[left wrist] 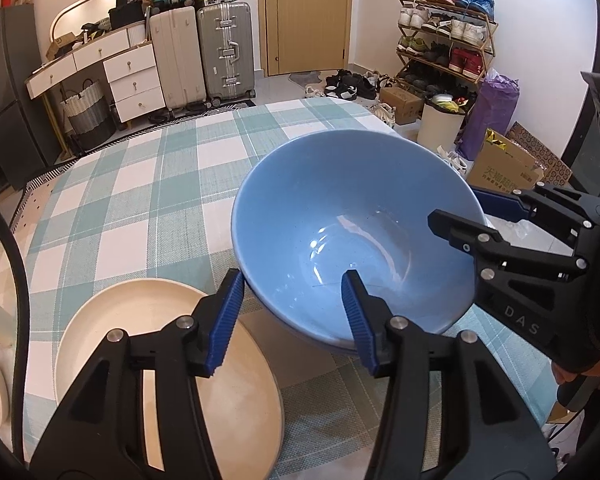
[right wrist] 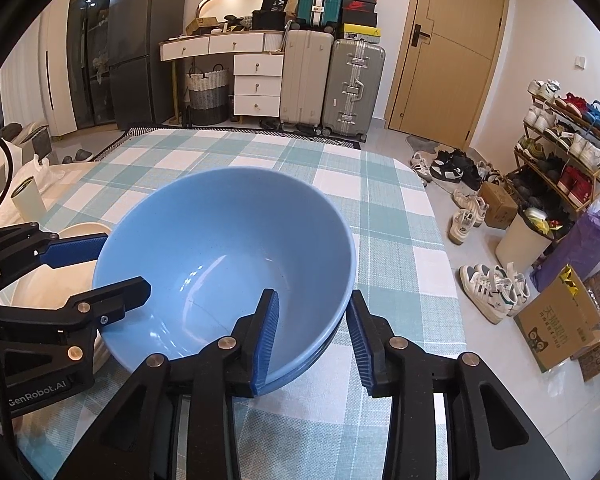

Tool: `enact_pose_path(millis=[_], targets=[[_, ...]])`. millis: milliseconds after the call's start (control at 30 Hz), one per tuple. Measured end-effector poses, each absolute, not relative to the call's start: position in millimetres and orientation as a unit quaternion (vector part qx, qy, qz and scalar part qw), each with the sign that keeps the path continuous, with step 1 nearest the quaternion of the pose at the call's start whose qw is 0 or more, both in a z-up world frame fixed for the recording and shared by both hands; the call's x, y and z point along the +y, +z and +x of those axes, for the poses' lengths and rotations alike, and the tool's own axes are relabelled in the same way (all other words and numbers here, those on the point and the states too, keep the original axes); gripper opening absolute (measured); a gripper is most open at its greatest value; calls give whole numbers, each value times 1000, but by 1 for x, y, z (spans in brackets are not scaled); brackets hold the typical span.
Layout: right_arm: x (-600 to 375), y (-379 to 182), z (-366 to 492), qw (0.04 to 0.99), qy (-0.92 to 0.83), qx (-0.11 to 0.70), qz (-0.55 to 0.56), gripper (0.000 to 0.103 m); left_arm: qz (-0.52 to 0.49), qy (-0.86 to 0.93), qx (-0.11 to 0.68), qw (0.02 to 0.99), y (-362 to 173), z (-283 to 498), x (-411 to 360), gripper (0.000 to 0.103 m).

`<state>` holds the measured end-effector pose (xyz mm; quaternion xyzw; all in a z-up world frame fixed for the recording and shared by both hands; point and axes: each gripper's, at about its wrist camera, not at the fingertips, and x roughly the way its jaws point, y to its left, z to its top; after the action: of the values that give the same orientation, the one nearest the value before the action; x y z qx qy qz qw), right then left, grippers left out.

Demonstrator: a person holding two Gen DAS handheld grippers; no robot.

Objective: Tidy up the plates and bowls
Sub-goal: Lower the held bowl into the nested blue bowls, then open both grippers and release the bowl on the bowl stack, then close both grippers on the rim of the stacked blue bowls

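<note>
Straddling the rim from both sides, that's the picture: two tongs on one blue bowl [left wrist: 340, 208], out in the middle of the checked tablecloth [left wrist: 140, 184]. Got it from your side?

Got it. The left gripper [left wrist: 293, 280] has one blue pad outside the wall and the other down inside the bowl, at the near left edge.

Clamped?

No. There's clear daylight between those pads, so the jaws stand apart with the rim between them. The outer pad's tip sits right against the wall, but nothing is being squeezed.

And across the way?

Same story for the right gripper [right wrist: 314, 296]: inner pad close against the inside of the wall, outer pad just off the outside, jaws parted around the near right rim.

Is the bowl sitting on the cloth?

Not directly. A second blue rim peeks out just beneath, a lower bowl [right wrist: 324, 350], and the top one is nested in it, upright.

Anything beside it?

A cream plate [left wrist: 140, 320] lies flat just to the left, under the left gripper's outer finger, its edge close to the bowls. Whether they touch, I can't tell.
</note>
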<state>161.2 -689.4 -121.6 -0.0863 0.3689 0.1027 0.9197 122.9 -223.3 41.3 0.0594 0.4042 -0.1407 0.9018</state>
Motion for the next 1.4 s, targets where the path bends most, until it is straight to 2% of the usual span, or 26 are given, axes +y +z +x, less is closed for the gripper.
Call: enact_pose_path(millis=[100, 300, 467, 633, 733, 767, 900, 1400], targets=[[-688, -121, 161, 919, 110, 369, -85, 49, 47, -151, 407, 900, 41, 125, -221, 52], [-685, -121, 162, 917, 109, 372, -88, 54, 36, -161, 413, 896, 39, 129, -218, 58], [-686, -119, 160, 918, 112, 372, -81, 71, 25, -168, 410, 896, 39, 129, -214, 75], [-688, -116, 160, 919, 112, 370, -72, 81, 26, -170, 410, 896, 42, 129, -211, 80], [-690, -115, 160, 921, 108, 369, -64, 86, 22, -176, 412, 894, 42, 131, -208, 90], [-691, -115, 160, 921, 109, 369, -60, 86, 19, -175, 411, 894, 43, 132, -207, 101], [-693, -114, 161, 922, 109, 369, -48, 92, 13, -170, 406, 898, 45, 135, -200, 101], [-704, -124, 171, 915, 131, 381, 0, 93, -27, -164, 431, 887, 29, 163, -187, 101]])
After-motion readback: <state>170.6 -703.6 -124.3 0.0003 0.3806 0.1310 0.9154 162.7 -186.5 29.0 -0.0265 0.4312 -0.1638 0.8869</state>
